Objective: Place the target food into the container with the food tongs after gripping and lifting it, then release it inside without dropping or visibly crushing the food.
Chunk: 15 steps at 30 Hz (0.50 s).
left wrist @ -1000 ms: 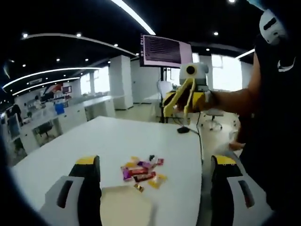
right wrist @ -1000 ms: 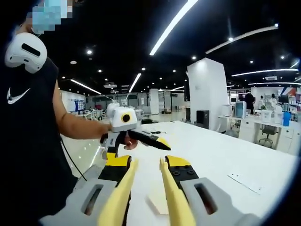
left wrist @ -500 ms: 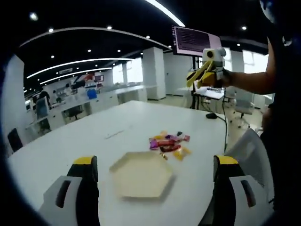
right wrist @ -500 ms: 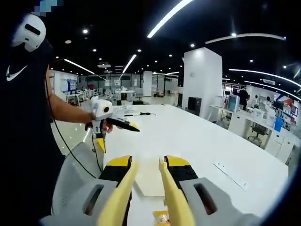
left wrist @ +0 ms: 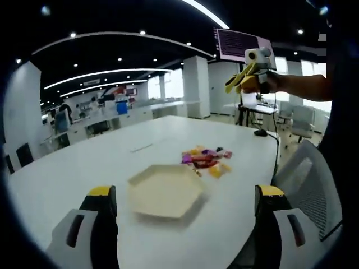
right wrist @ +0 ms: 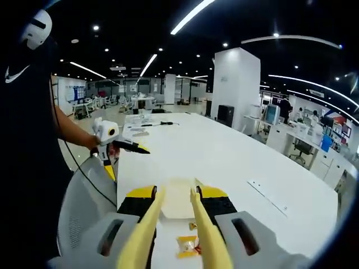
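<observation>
A cream hexagonal tray lies on the white table, with a pile of wrapped candies just beyond it. My left gripper stands wide open and holds nothing, low in front of the tray. High at the right, my right gripper is held in the air, shut on yellow food tongs. In the right gripper view the tongs run along my right gripper, slightly apart, framing the tray and a yellow-wrapped candy. The left gripper shows at the left in a hand.
A grey mesh chair stands at the table's edge beside the person in black. A cable and a small dark object lie at the table's far end. Desks and pillars lie beyond.
Both cameras have shifted. The tray and candies sit fuller in the left gripper view. The right gripper has drawn away from the left one, and a candy now shows between the tongs.
</observation>
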### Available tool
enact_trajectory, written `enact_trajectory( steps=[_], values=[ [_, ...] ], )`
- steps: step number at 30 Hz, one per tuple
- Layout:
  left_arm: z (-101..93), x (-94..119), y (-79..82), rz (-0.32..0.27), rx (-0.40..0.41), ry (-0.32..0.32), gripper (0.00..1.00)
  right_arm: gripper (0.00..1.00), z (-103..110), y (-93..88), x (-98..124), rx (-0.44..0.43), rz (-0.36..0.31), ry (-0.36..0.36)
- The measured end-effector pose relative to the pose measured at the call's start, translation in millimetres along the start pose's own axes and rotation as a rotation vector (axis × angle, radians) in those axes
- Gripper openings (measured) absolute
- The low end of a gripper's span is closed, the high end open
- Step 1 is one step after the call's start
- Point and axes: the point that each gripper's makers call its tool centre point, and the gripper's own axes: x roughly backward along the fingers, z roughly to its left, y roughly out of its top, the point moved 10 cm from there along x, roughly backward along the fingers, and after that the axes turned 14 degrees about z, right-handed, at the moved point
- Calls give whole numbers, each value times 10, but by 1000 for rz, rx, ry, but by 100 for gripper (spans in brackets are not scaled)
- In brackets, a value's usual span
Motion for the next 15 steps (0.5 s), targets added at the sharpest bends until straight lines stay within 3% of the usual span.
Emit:
enact_trajectory(
  steps=[6, 15],
  values=[
    [-27, 7, -117, -14, 55, 0, 99, 28, -42, -83, -12, -3, 24, -8],
    [-40, 18, -135, -19, 54, 18, 99, 28, -2, -212, -111, 0, 70, 2]
  ],
)
